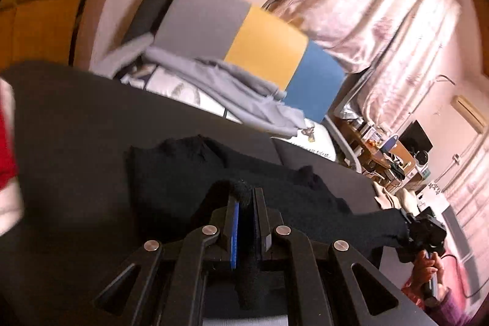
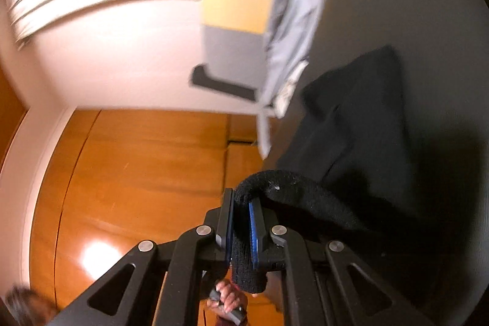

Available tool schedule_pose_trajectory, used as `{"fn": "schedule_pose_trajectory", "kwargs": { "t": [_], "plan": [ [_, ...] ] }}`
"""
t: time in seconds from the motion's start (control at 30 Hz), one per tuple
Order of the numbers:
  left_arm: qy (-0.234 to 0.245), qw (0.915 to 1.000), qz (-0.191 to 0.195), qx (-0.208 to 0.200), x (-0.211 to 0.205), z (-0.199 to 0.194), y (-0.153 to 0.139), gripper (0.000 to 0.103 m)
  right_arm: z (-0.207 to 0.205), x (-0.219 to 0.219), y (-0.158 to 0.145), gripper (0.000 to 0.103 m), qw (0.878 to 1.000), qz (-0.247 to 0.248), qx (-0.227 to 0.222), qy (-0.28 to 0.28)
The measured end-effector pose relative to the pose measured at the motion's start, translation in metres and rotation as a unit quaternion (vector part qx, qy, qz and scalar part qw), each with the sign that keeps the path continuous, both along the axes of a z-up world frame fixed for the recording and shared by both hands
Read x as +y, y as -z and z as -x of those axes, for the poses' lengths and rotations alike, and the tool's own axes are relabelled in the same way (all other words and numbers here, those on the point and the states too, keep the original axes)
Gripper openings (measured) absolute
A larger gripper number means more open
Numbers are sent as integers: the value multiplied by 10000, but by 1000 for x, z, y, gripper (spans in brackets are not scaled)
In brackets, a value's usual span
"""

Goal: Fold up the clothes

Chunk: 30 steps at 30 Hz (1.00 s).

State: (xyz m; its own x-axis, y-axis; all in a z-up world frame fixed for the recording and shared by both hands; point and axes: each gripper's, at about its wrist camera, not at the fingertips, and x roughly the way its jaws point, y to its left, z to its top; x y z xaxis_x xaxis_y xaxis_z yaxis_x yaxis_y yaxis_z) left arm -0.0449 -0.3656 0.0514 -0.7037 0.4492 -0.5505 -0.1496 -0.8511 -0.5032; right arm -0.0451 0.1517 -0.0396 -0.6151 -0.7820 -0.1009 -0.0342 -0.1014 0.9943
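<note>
Gripping fuzzy black knit garment (image 1: 189, 173): left tool (image 1: 246, 197), right tool (image 2: 241, 203)

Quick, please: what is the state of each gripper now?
Left gripper: closed on the black garment.
Right gripper: closed on the same black garment.

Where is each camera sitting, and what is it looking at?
Left wrist: sits on the left claw, which pinches the black garment; it looks over the dark surface to the striped headboard and curtains; the right claw and hand show.
Right wrist: sits on the right claw, also pinching the black garment; it looks toward the wooden floor; a hand shows below.
Shared: garment, headboard, grey clothes.
</note>
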Motion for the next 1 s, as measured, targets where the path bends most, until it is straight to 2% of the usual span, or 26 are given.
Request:
{"fn": "schedule_pose_trajectory", "kwargs": {
  "t": [0.13,0.23,0.27,0.37,0.47,0.53,0.57,0.6,0.7,0.73,0.8,0.83,0.9,0.97,1.0],
  "plan": [
    [-41,9968,227,-761,7,63,46,8,52,0,34,7,9973,-137,-697,173],
    [-69,9889,427,-1425,12,99,77,8,69,0,48,13,9933,-284,-1098,217],
    [-62,9862,380,-1611,11,107,85,8,75,-1,52,20,9919,-281,-1218,236],
    [-44,9817,-89,-1904,4,120,89,14,86,-1,56,27,9903,-97,-1368,210],
    [-136,9763,-636,-2065,-8,134,87,23,90,2,51,28,9916,-29,-1270,248],
    [-470,9720,-939,-2103,-20,145,86,42,92,7,49,28,9923,-92,-1152,445],
    [-731,9707,-956,-2080,-27,148,84,46,91,8,46,28,9920,-322,-1096,533],
    [-948,9711,-807,-2038,-31,146,83,55,89,10,43,28,9911,-552,-1040,621],
    [-1595,9680,-357,-1906,-44,139,78,57,65,3,29,30,9849,-1390,-795,662],
    [-1676,9679,-167,-1868,-45,133,78,60,54,-1,24,30,9810,-1687,-702,645],
    [-1498,9715,313,-1810,-41,109,85,64,33,-9,14,30,9705,-2277,-514,609],
    [-1407,9724,553,-1780,-38,98,88,64,22,-13,9,30,9634,-2583,-417,589],
    [-1216,9730,987,-1697,-33,74,94,64,-12,-23,-2,30,9397,-3372,-192,540],
    [-1006,9754,1243,-1520,-29,52,96,65,-43,-33,-13,30,9103,-4110,21,489],
    [-916,9770,1336,-1384,-27,41,95,67,-49,-38,-14,30,9021,-4288,39,484]
  ]
}}
